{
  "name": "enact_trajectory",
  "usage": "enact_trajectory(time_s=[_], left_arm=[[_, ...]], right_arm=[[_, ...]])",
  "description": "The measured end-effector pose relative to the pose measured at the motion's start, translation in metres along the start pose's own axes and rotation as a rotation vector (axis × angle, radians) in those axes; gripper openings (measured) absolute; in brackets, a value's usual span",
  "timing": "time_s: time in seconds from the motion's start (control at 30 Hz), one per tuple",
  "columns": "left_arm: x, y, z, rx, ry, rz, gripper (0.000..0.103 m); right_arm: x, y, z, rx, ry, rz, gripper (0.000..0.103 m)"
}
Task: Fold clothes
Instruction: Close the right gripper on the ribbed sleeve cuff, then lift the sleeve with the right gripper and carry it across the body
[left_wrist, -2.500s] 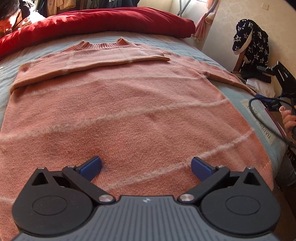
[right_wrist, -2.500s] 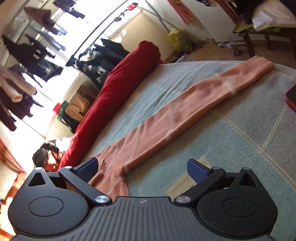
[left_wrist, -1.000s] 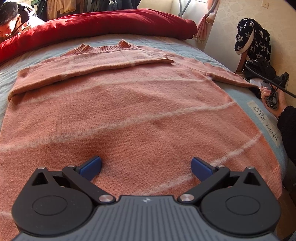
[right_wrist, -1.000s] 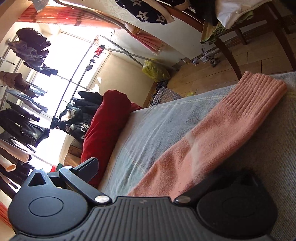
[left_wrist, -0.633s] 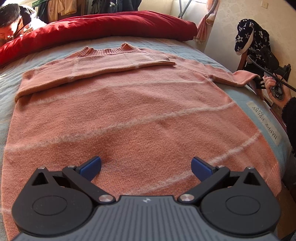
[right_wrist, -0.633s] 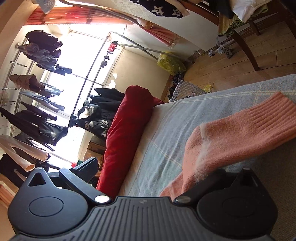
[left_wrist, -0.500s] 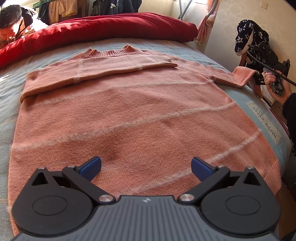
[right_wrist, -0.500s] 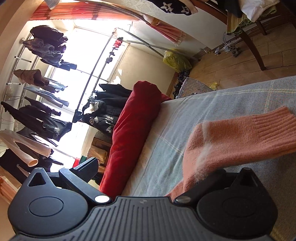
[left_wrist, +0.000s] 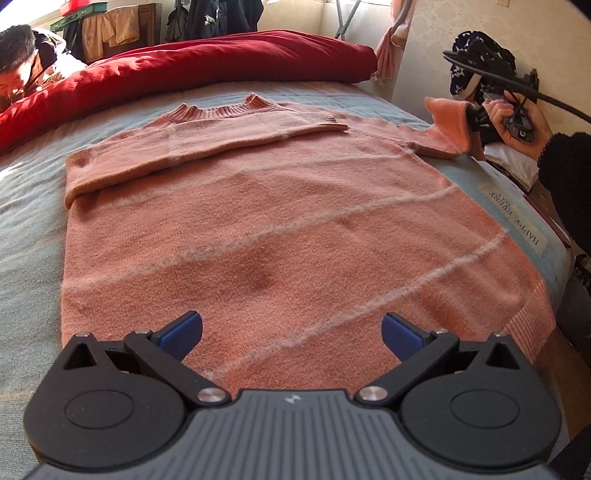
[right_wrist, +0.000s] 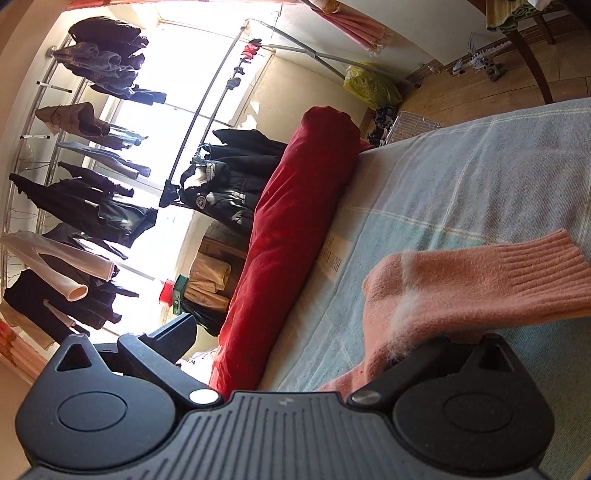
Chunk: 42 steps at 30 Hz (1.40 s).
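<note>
Pink fuzzy wool with thin white stripes makes up the big knit sweater (left_wrist: 280, 221), and it is lying flat on the pale blue blanket (left_wrist: 29, 192) of the bed, neck end by the long red pillow (left_wrist: 207, 62). One sleeve (left_wrist: 221, 144) is lying folded across the chest. The other sleeve (right_wrist: 461, 288) is hanging up off the bed at the far edge, because the right gripper (left_wrist: 480, 118) is lifting it near the ribbed cuff (one finger is hidden under the wool, so I cannot tell how tight the pinch is). The left gripper (left_wrist: 291, 332) is floating over the bottom hem with its blue tips spread wide and nothing between them. The sweater looks soft, light and floppy, so it is likely to sag and bend wherever it is not held up. The ribbed cuff, hem and collar look like the firmest spots to grab. I think the lifted sleeve is meant to go across the chest too.
</note>
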<state>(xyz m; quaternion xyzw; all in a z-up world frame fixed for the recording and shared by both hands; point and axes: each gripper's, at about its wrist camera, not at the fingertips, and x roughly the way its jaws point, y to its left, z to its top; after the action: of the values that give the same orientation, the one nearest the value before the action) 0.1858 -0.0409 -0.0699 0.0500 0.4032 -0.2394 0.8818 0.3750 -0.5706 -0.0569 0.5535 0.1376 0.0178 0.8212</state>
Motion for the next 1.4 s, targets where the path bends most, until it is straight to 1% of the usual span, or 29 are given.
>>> enact_trajectory(time_s=[0.07,0.17,0.43,0.7,0.93,1.13,1.4], left_arm=[[-0.003,0.001,-0.003,0.032,0.005,-0.009,0.102],[-0.008,0.008,-0.009,0.035,-0.001,-0.008,0.102],[-0.026,0.037,-0.024,-0.027,-0.028,-0.016,0.102],[-0.033,0.057,-0.033,-0.057,-0.040,-0.022,0.102],[-0.036,0.066,-0.040,-0.073,-0.049,-0.039,0.102],[-0.035,0.066,-0.042,-0.065,-0.049,-0.048,0.102],[-0.037,0.069,-0.046,-0.083,-0.056,-0.061,0.102]], right_arm=[[0.007,0.010,-0.007,-0.012,0.012,0.002,0.103],[0.017,0.024,-0.018,-0.014,0.032,0.013,0.103],[0.049,0.052,-0.047,0.002,0.075,0.028,0.103],[0.076,0.078,-0.072,-0.024,0.112,0.037,0.103],[0.099,0.099,-0.095,-0.043,0.154,0.061,0.103],[0.119,0.117,-0.115,-0.058,0.189,0.082,0.103],[0.140,0.128,-0.143,-0.041,0.251,0.118,0.103]])
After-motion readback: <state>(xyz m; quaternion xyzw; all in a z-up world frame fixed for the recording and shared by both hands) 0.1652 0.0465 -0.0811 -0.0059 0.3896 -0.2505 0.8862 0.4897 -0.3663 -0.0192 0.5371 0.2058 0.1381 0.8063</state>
